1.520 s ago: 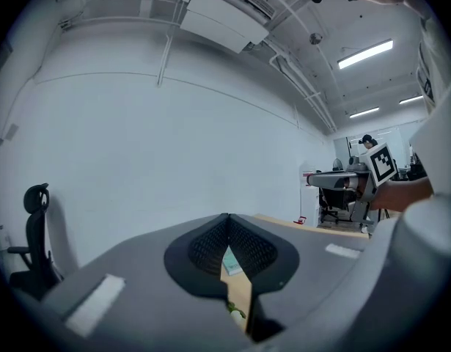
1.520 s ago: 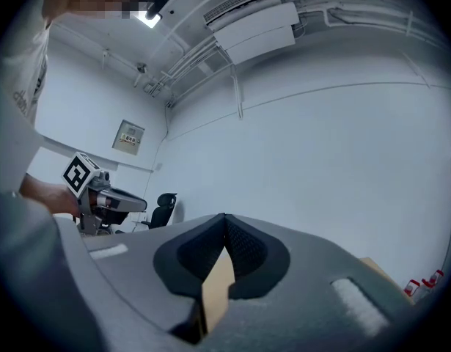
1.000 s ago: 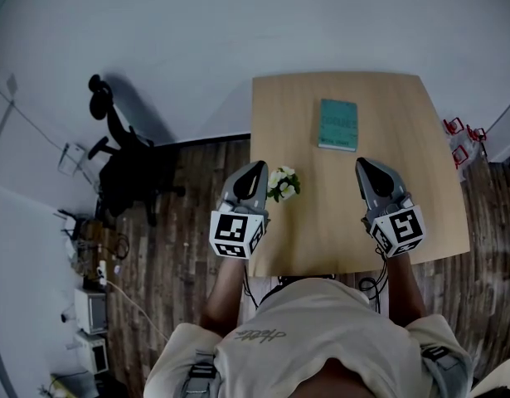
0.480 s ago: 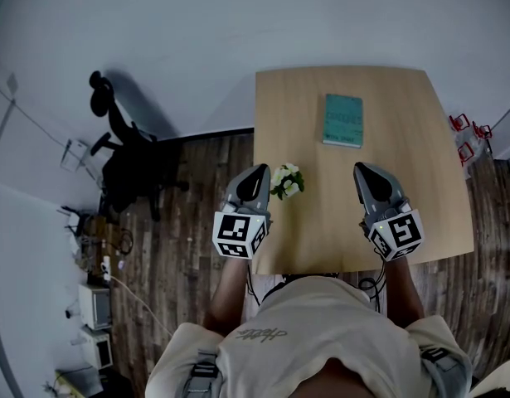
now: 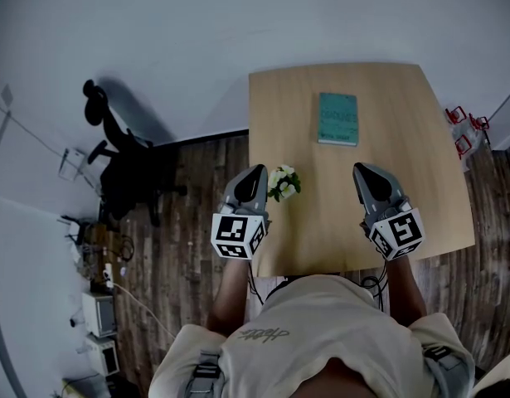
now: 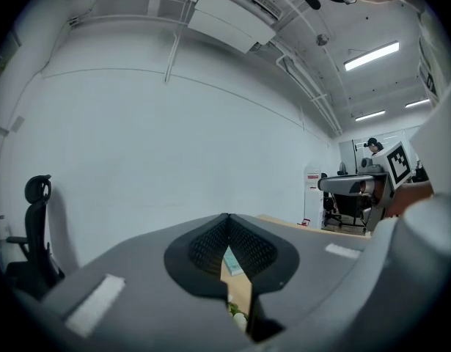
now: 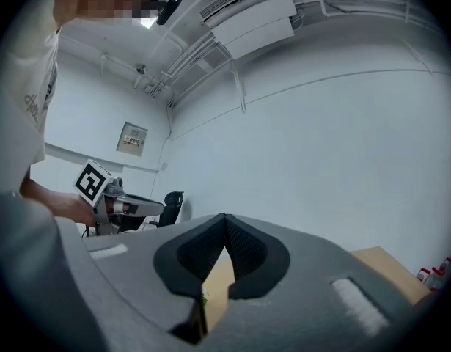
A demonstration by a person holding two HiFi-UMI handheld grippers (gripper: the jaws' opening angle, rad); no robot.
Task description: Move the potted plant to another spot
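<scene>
A small potted plant with white flowers stands near the left edge of the wooden table. My left gripper hovers just left of it, over the table's left edge, with its jaws shut and empty. My right gripper is shut and empty over the table's right half, well apart from the plant. In the left gripper view the tips meet, and a bit of the plant shows in the gap below them. The right gripper view shows its tips closed, with a sliver of green underneath.
A teal book lies flat at the table's far middle. A black office chair stands on the wood floor to the left, by the white wall. Red objects sit on the floor off the table's right edge, and boxes and cables lie lower left.
The head view shifts a little; both grippers stay shut in the same places beside the plant, which has not moved.
</scene>
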